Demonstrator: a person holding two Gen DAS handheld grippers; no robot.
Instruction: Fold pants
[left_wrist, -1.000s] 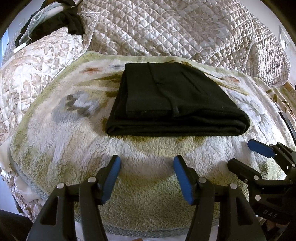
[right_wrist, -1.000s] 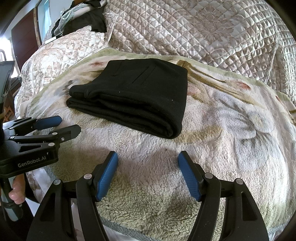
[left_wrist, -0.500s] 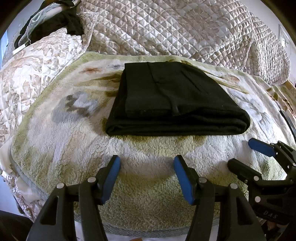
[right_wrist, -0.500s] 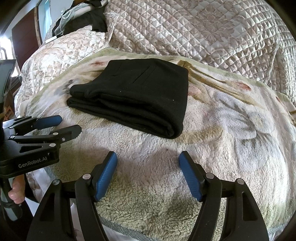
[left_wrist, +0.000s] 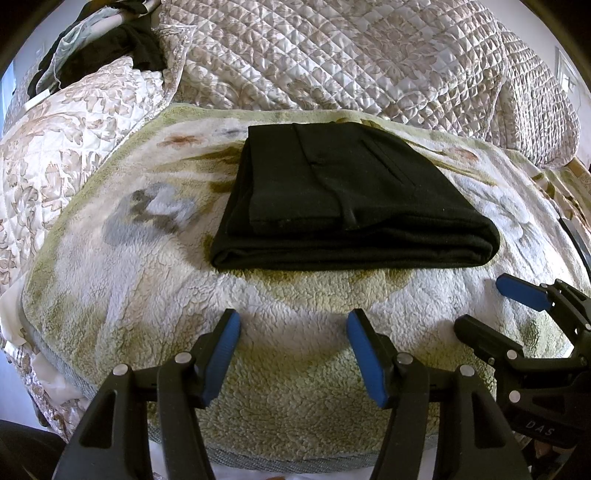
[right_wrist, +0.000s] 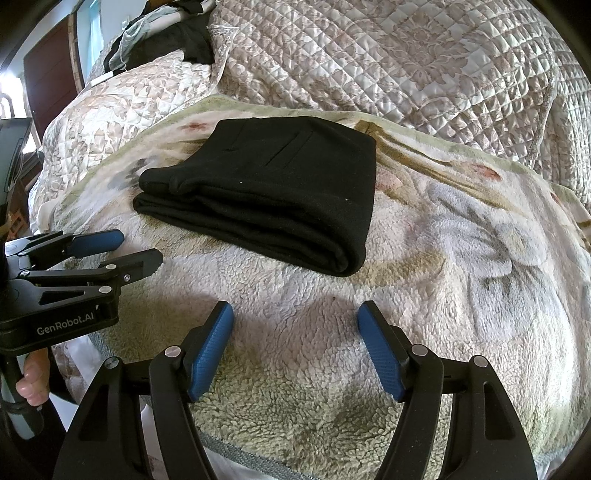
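Nothing moved; folded pants (left_wrist: 354, 206) stay on fleece blanket (left_wrist: 147, 280), quilted bed (left_wrist: 332, 55).

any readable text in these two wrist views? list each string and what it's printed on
"GenRobot.AI": white print on the black body of the left gripper, seen in the right wrist view.
"DAS": faint raised letters on the black body of the right gripper, seen in the left wrist view; it runs to the picture's edge, so possibly part of a longer word.
Nothing readable on the folded black pants, the fleece blanket or the quilt.
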